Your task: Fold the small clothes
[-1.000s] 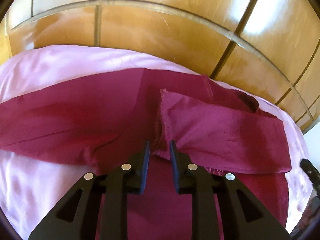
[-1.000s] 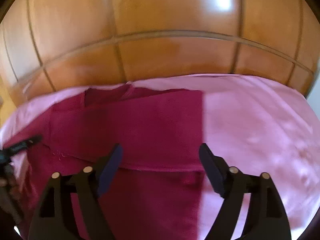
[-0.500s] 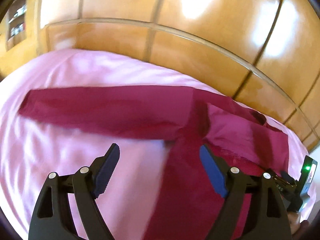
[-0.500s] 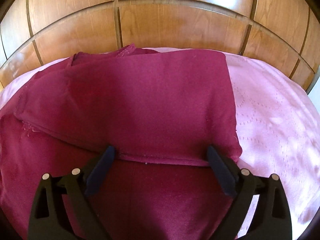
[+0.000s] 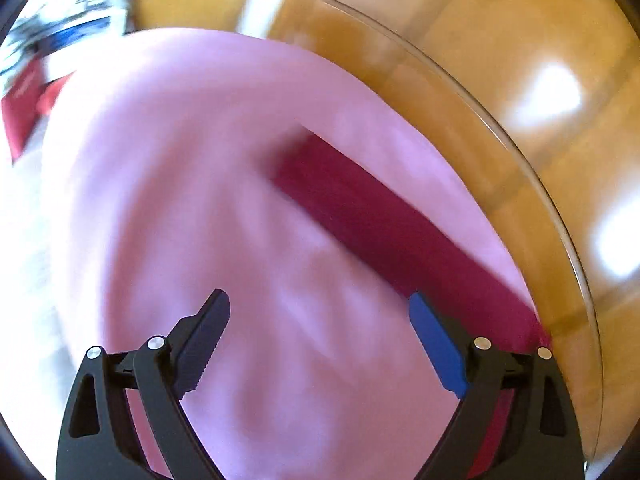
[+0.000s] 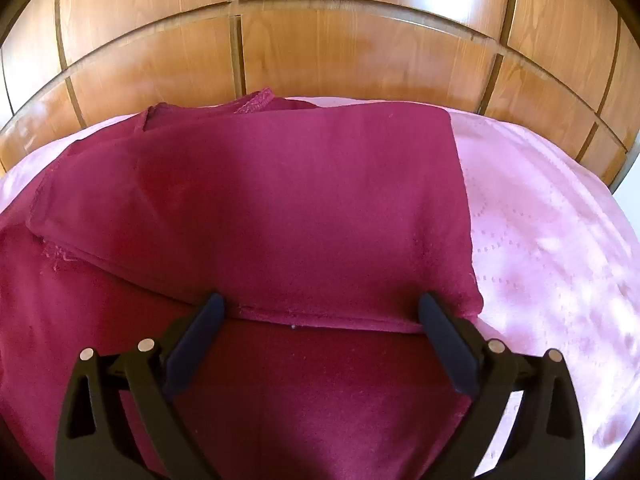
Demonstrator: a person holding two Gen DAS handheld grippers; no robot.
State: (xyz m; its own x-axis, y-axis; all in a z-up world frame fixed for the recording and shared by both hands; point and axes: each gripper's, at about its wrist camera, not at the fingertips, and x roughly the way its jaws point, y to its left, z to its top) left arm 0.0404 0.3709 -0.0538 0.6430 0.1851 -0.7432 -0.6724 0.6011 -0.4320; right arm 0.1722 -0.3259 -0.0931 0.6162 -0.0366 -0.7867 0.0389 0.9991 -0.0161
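While the maroon garment (image 6: 256, 208) is lying spread on the pink bedcover (image 6: 552, 240), we are seeing one side of it folded inward, so that a flat panel is resting on top of the body, its hemmed lower edge running across just ahead of our right gripper (image 6: 320, 312). That gripper is standing wide open and holding nothing, its two dark fingers (image 6: 200, 336) hovering over the cloth on either side of the folded panel's lower edge; whether they are touching it, we cannot tell. In the left wrist view, which is blurred, we are seeing the garment's unfolded sleeve (image 5: 384, 216) stretching straight across the bedcover (image 5: 200, 184) toward the far edge. Our left gripper (image 5: 320, 312) is also gaping wide and empty above bare pink fabric, the sleeve passing just beside its blue-padded finger (image 5: 436, 344). Beyond the bed, a glossy wooden panelled headboard (image 6: 320, 48) is rising behind the garment.
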